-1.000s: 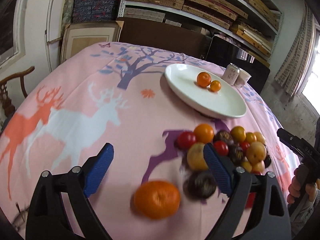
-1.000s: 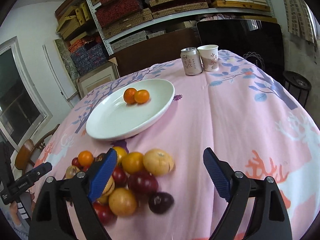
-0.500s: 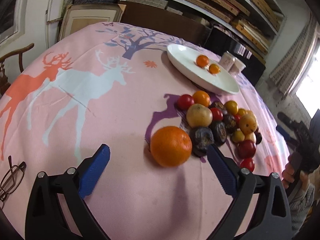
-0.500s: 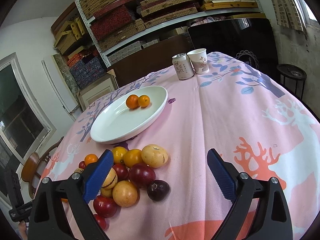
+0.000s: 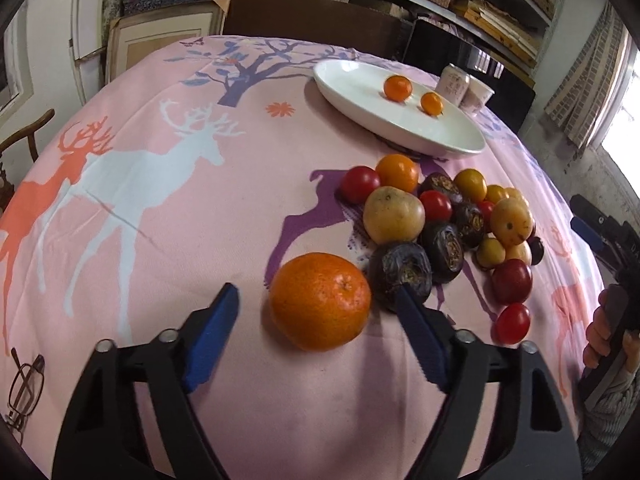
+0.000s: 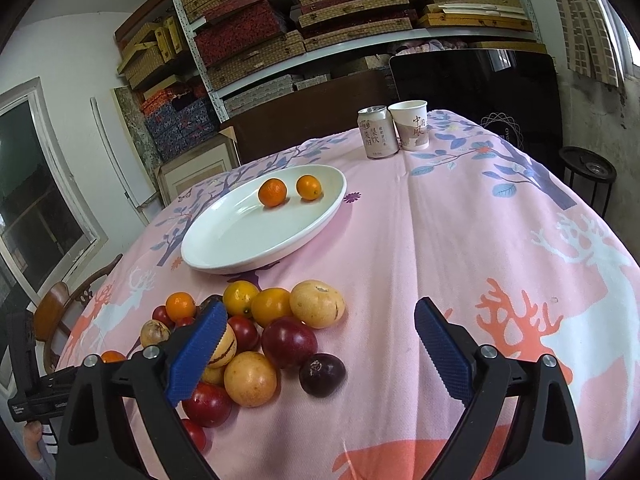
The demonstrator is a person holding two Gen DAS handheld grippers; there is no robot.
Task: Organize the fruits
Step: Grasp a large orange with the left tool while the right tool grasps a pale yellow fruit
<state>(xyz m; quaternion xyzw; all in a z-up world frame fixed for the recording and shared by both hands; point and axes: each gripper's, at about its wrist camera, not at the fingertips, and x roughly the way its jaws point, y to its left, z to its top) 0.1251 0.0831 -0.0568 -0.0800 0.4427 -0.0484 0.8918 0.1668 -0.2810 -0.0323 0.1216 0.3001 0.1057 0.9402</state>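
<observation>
Left gripper (image 5: 316,316) sits low over the big orange (image 5: 320,306), which lies on the pink cloth (image 5: 180,240) between its blue pads; the jaws have just been closing, but gaps show on both sides, so nothing is pinched. Only the left view shows this orange whole; the right view catches just a sliver of it (image 6: 113,356) at the far left edge. The left view alone also picks up glasses (image 5: 24,384) at the cloth's near-left edge and the person's hand (image 5: 608,336) on the right gripper's handle.

Right gripper (image 6: 320,348) hangs with jaws wide apart, its left pad over the fruit pile (image 6: 260,332), bare cloth under the right pad. Its view gives the clearest look at the plate (image 6: 224,248), with two small oranges (image 6: 273,193) inside, and at the can (image 6: 374,132) and cup (image 6: 412,124) touching near the far edge.

Open cloth stretches left of the big orange; the pile crowds its right side, a dark fruit (image 5: 400,276) just beside it. The plate stands just beyond the pile.
</observation>
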